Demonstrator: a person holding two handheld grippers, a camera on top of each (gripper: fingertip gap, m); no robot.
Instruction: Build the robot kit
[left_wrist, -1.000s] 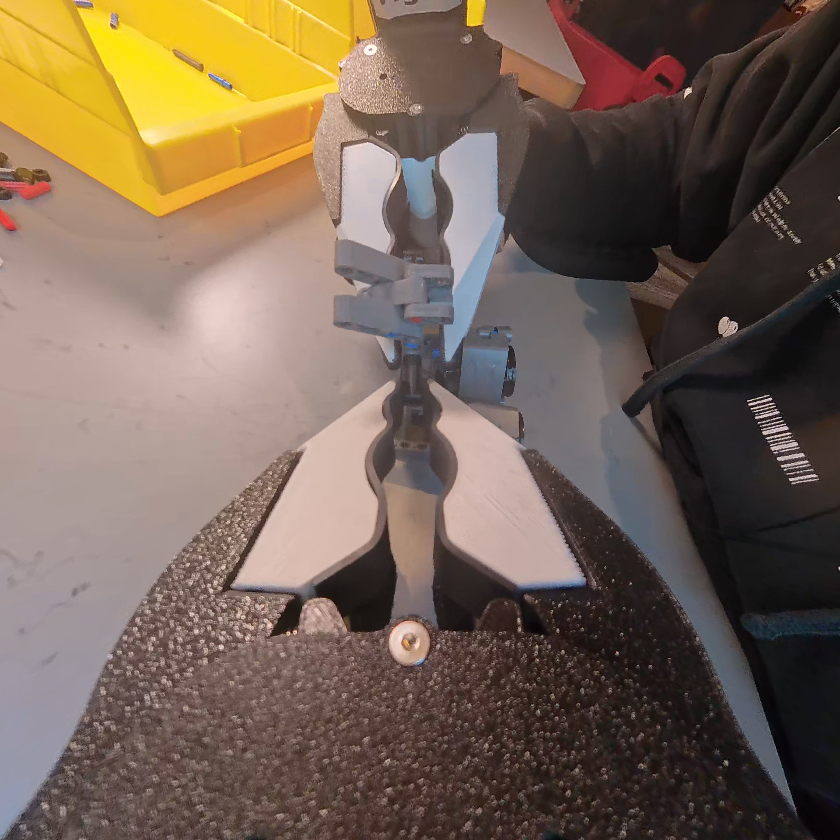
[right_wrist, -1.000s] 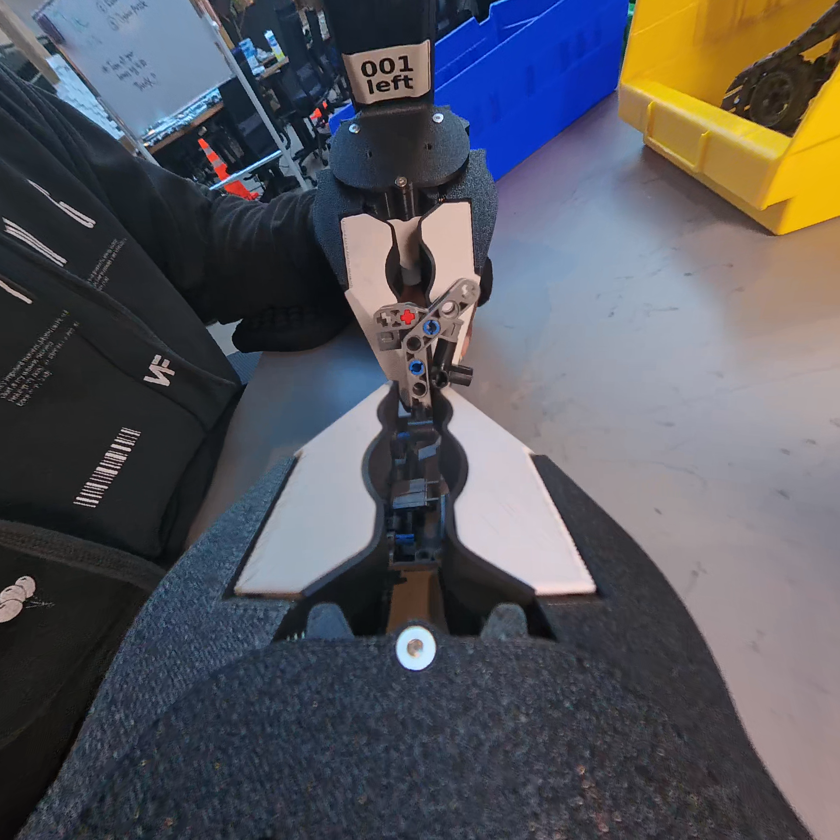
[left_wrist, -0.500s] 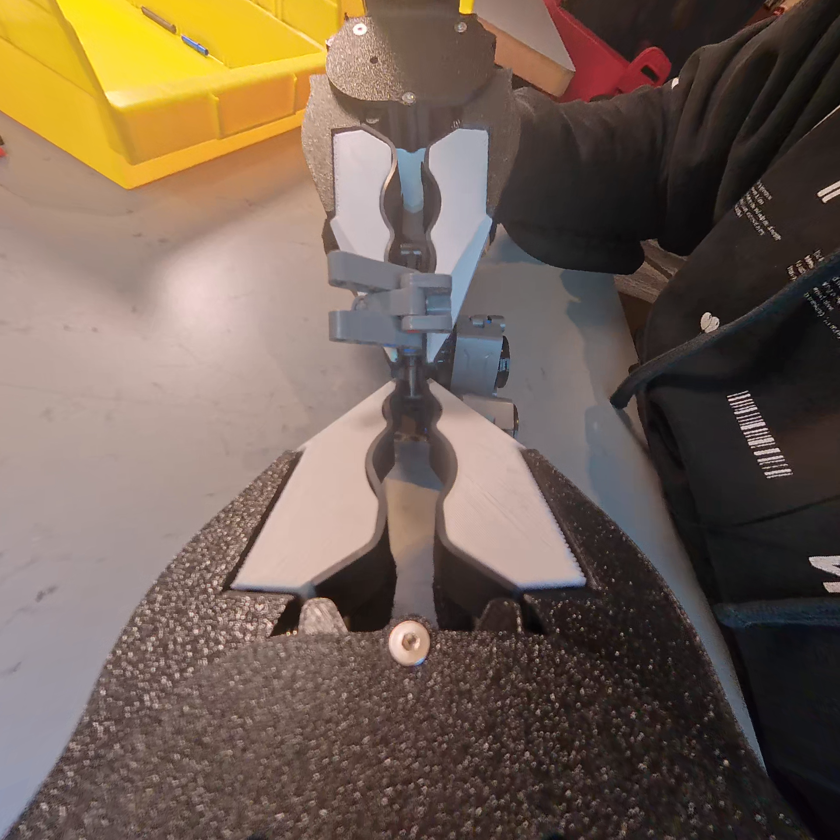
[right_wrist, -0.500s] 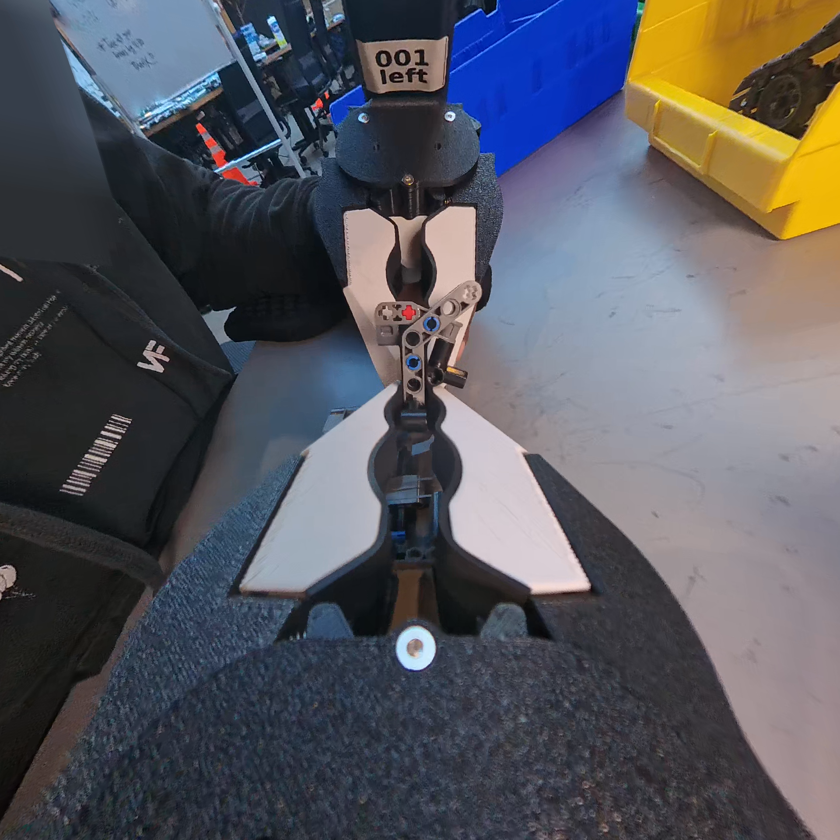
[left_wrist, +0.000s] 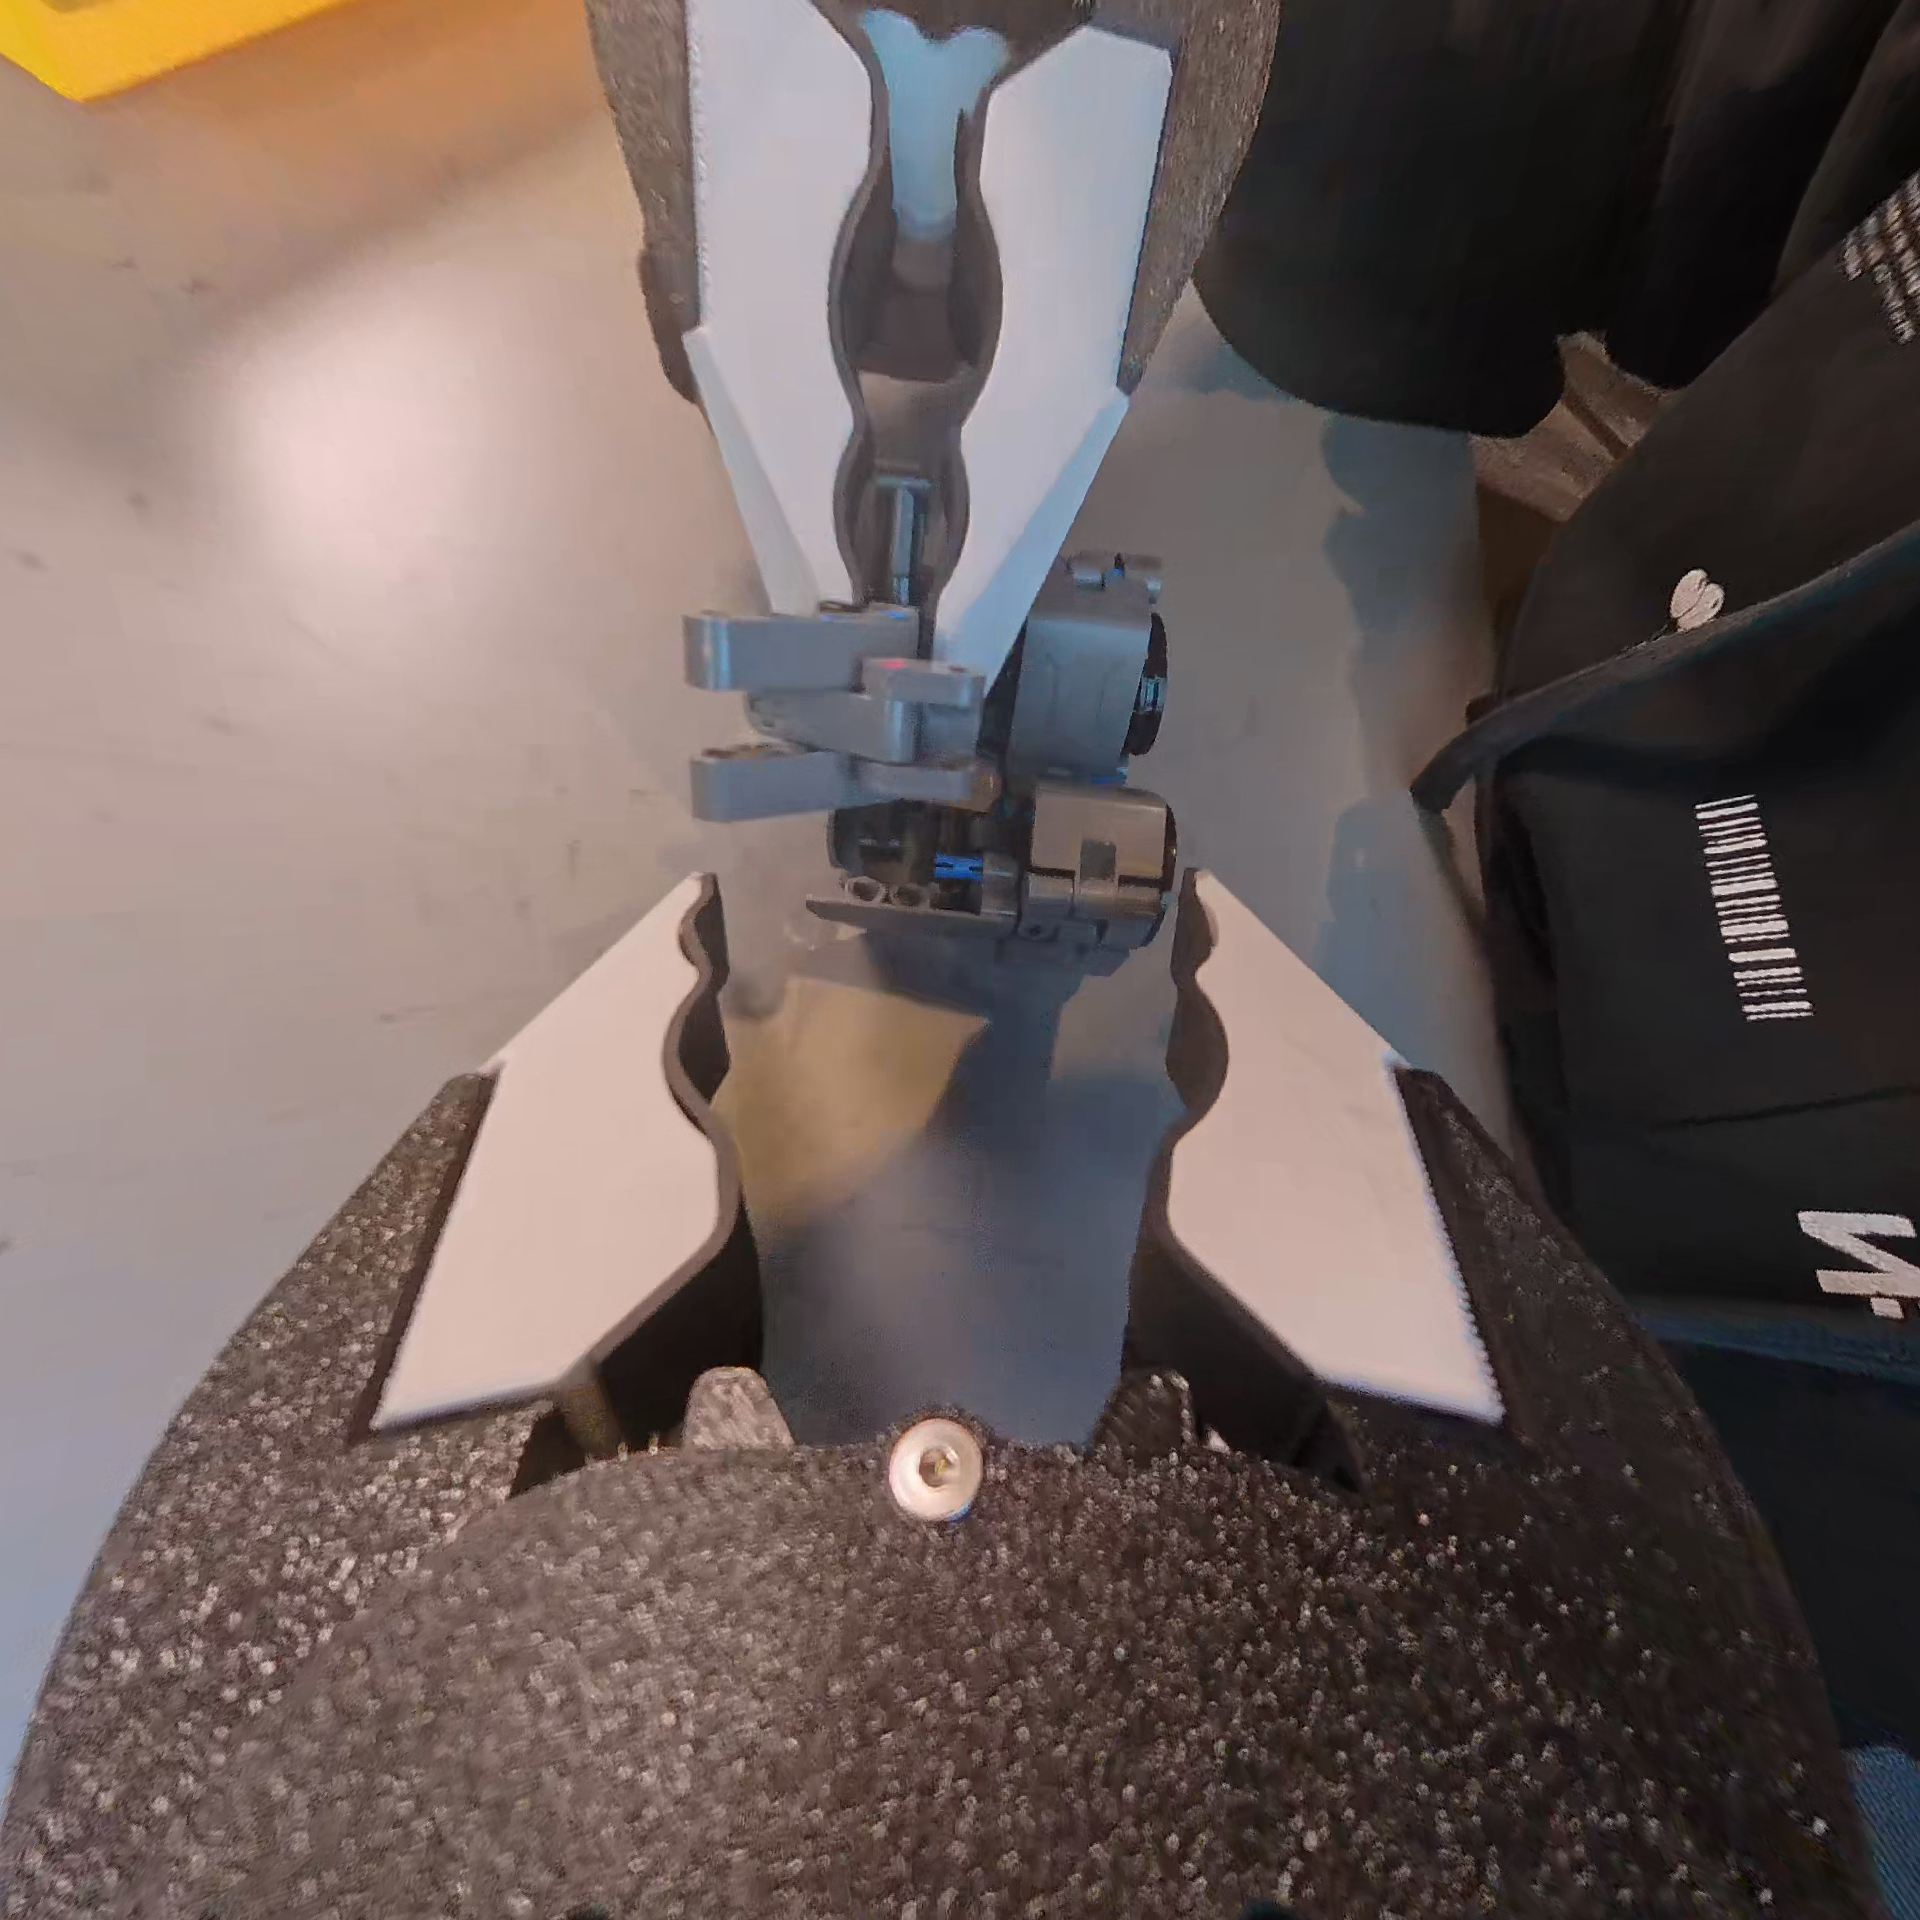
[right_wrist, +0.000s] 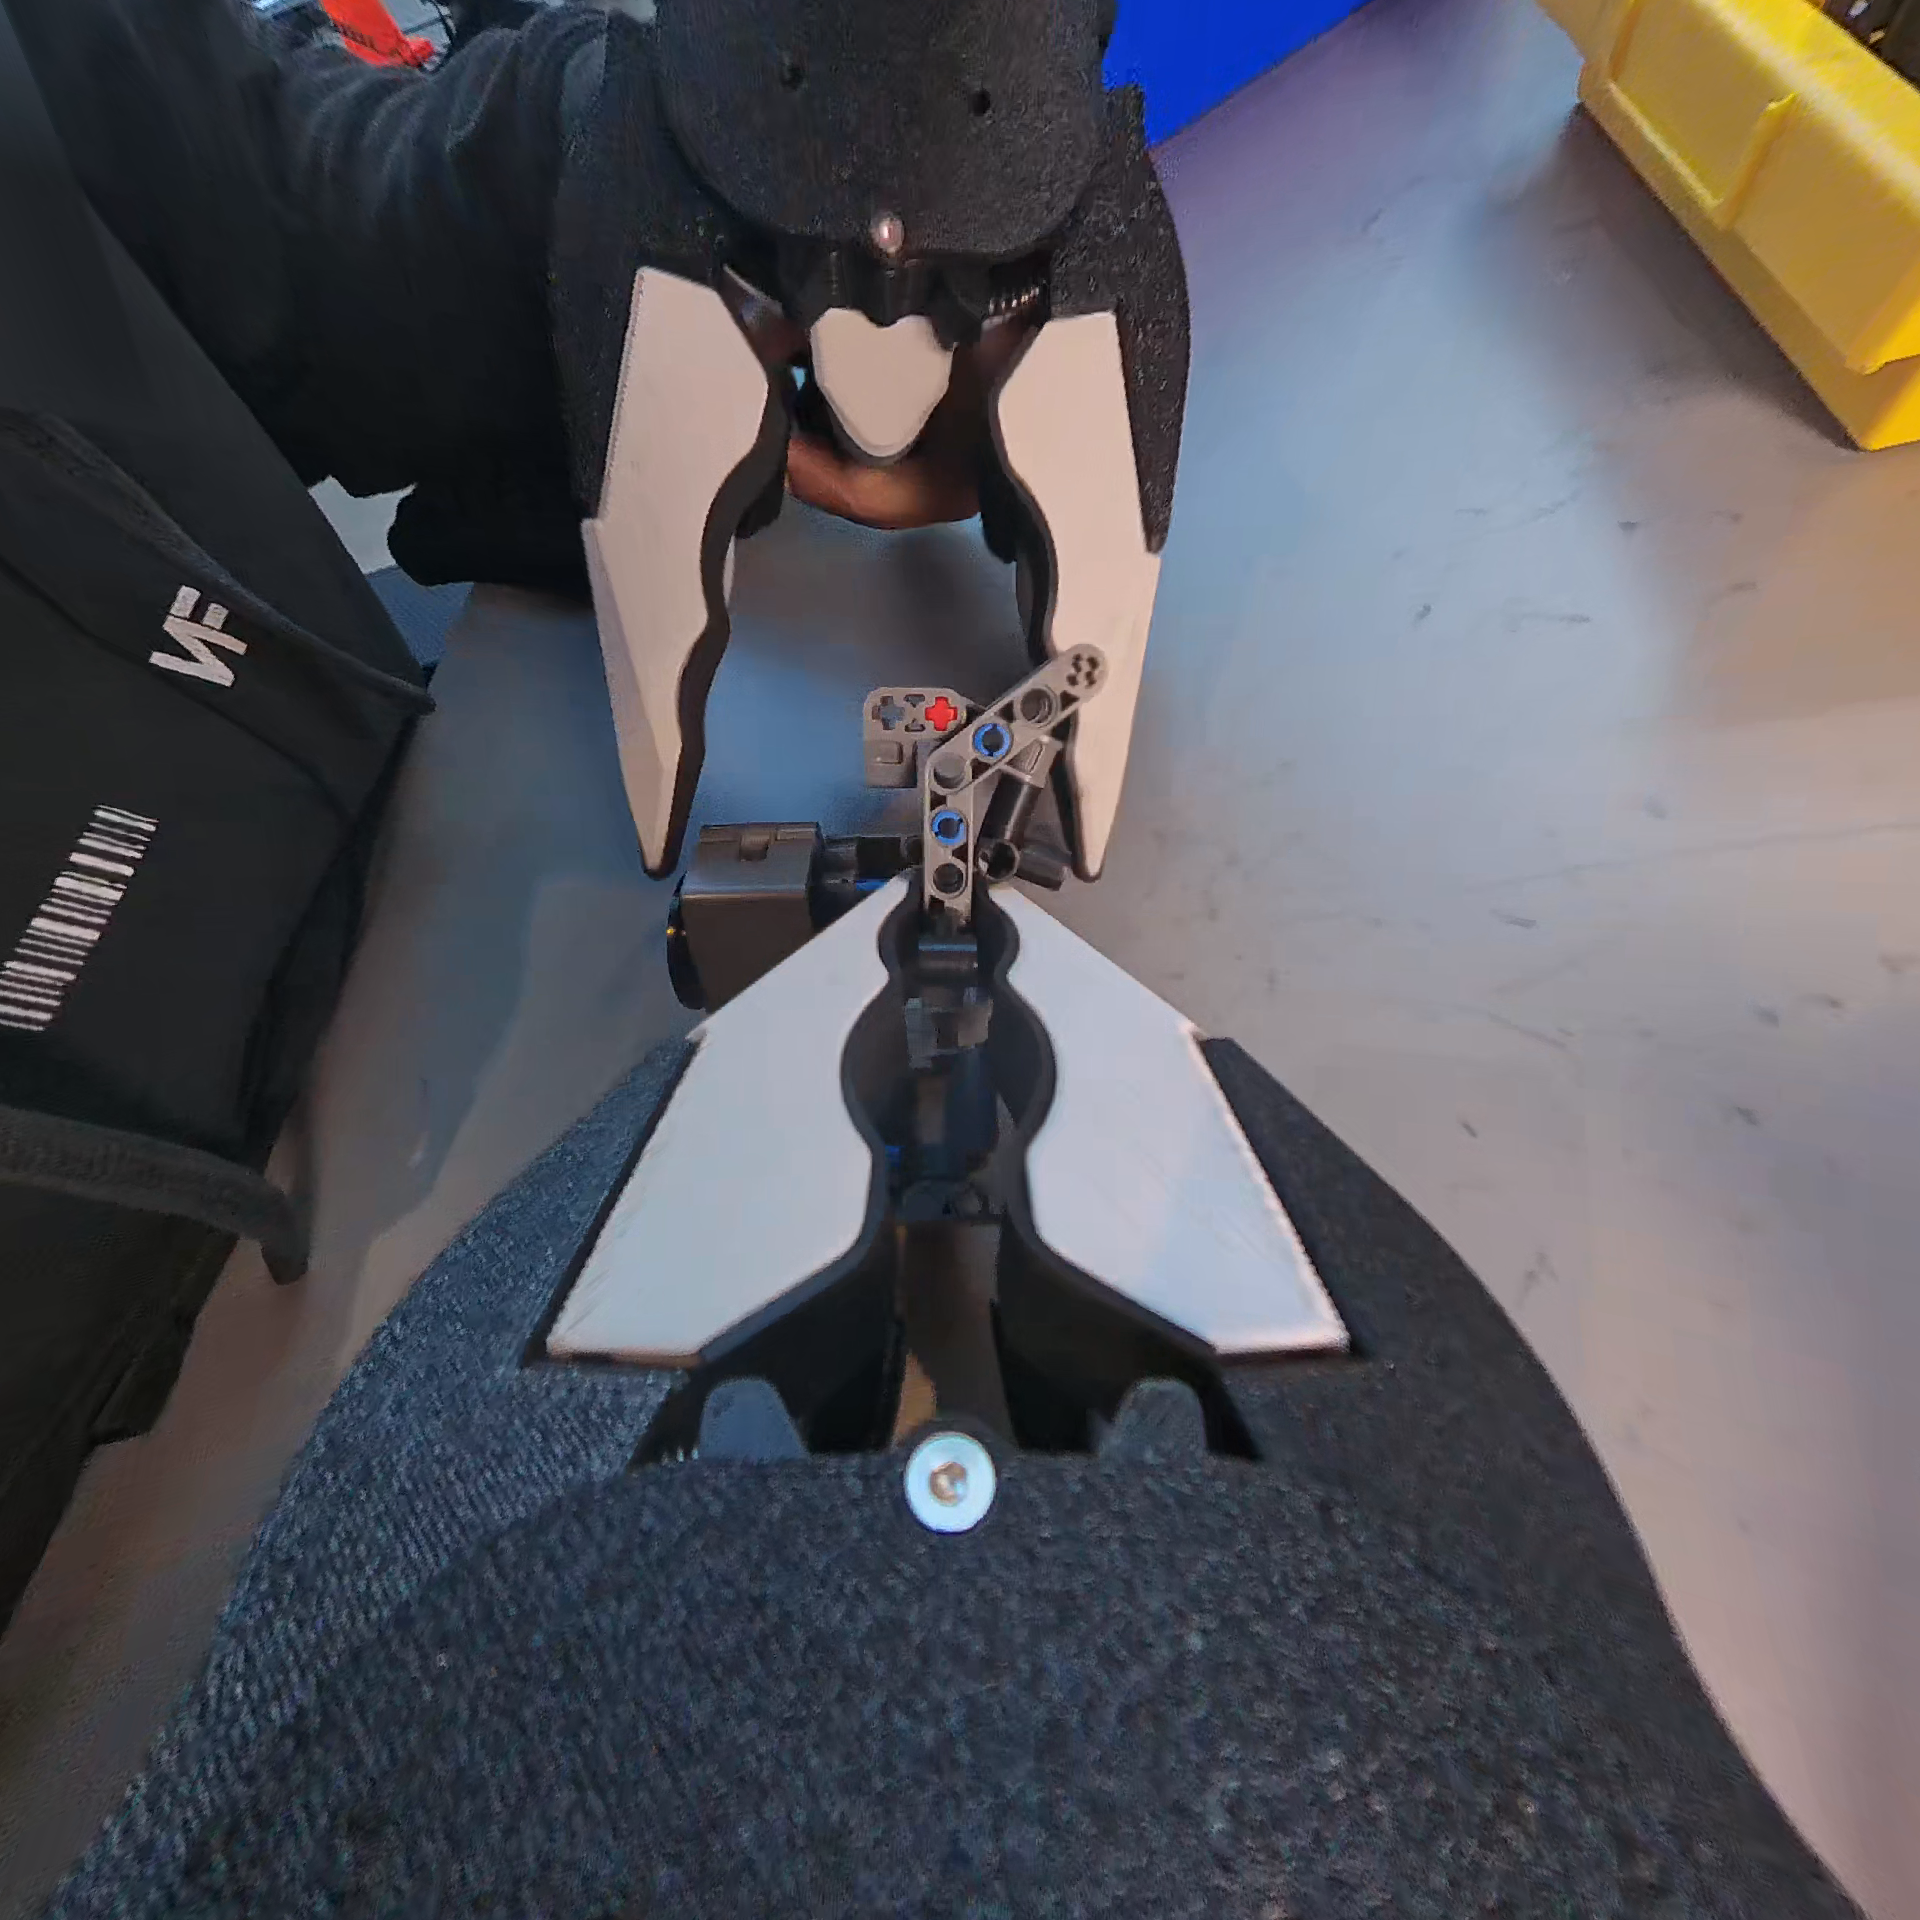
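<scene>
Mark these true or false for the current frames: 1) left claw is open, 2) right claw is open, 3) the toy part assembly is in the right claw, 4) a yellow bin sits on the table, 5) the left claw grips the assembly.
1) True: the left claw has its jaws spread wide.
2) False: the right claw is shut.
3) True: it pinches the grey toy part assembly at its tips.
4) True: a yellow bin stands on the grey table, to the right.
5) False: the left claw's fingers stand on either side of the assembly without closing on it.
</scene>
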